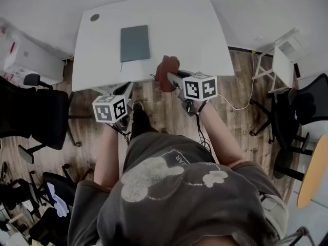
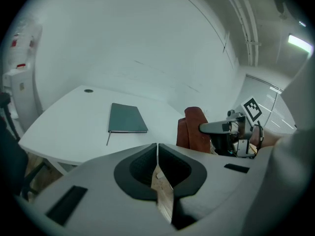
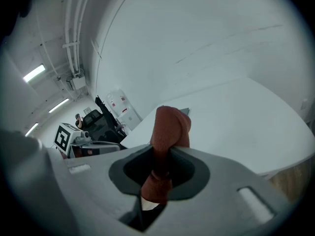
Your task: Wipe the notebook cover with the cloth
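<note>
A dark grey-green notebook (image 1: pixel 135 43) lies closed and flat on the white table (image 1: pixel 195 40), toward the far middle; it also shows in the left gripper view as the notebook (image 2: pixel 126 118). My right gripper (image 1: pixel 173 81) is shut on a rust-brown cloth (image 1: pixel 166 73), held in the air at the table's near edge, short of the notebook. In the right gripper view the cloth (image 3: pixel 167 132) stands up between the jaws of the right gripper (image 3: pixel 162 154). My left gripper (image 1: pixel 125 94) is shut and holds nothing, below the table's near edge; its jaws meet at the left gripper (image 2: pixel 157 149).
Black office chairs (image 1: pixel 38 114) stand on the wooden floor at the left, a white cabinet (image 1: pixel 28 55) behind them. A white rack (image 1: pixel 282 60) and another dark chair (image 1: pixel 302 111) are at the right. A cable grommet (image 1: pixel 95 17) sits at the table's far-left corner.
</note>
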`<state>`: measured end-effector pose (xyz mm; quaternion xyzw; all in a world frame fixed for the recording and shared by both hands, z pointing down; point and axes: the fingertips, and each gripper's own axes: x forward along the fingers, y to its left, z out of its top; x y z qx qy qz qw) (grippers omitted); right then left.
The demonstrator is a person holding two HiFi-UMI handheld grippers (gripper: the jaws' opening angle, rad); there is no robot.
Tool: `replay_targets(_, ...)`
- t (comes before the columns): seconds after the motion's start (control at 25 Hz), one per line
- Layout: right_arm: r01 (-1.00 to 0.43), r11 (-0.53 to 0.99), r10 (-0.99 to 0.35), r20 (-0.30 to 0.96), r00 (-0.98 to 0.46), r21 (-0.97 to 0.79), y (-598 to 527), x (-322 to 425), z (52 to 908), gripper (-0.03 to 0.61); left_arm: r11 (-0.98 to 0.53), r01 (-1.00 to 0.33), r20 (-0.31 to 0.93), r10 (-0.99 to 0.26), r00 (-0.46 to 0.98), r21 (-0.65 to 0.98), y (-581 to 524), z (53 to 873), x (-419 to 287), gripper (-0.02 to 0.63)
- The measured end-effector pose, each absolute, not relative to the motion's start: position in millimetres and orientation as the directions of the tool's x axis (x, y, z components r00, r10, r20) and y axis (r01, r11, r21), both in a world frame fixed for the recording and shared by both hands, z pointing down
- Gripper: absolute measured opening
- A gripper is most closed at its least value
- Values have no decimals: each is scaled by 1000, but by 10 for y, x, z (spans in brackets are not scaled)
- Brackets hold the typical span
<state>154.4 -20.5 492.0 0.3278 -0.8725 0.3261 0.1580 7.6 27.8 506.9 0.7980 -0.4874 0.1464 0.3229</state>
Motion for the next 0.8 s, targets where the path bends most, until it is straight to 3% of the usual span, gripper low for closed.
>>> replay_targets(0.8,-627,636,-461,429,-777,-450,97,1591,4765,67,-266,-894,527,-733,430,360,638,4997,89,5)
